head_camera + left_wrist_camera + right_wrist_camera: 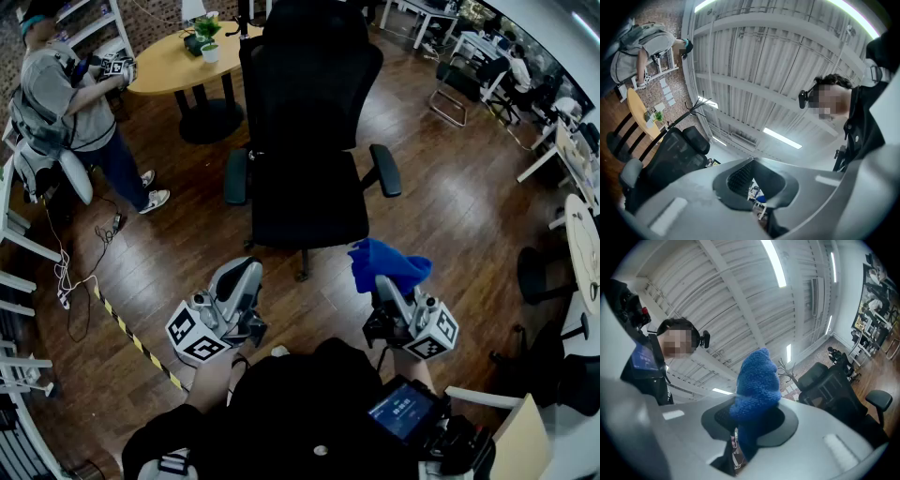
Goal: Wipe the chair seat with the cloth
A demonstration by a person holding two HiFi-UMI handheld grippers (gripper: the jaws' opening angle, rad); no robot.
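Observation:
The black office chair stands in the middle of the head view, its seat (309, 204) bare, between two armrests. It also shows at the side as the chair (670, 159) and the chair (834, 390) in the gripper views. My right gripper (386, 284) is shut on a blue knitted cloth (389, 262), held just off the seat's front right corner. The cloth (757, 385) bulges out from between the jaws of the right gripper (750, 427). My left gripper (244, 272) is shut and holds nothing, in front of the seat's left corner. Both grippers tilt up toward the ceiling; the left gripper (757, 190) shows only its own closed jaws.
Another person (70, 98) with grippers stands at the back left beside a round wooden table (169, 66) with a potted plant (206, 33). Yellow-black tape (131, 337) and a cable (70, 281) lie on the wood floor at left. Desks and chairs (459, 89) stand at right.

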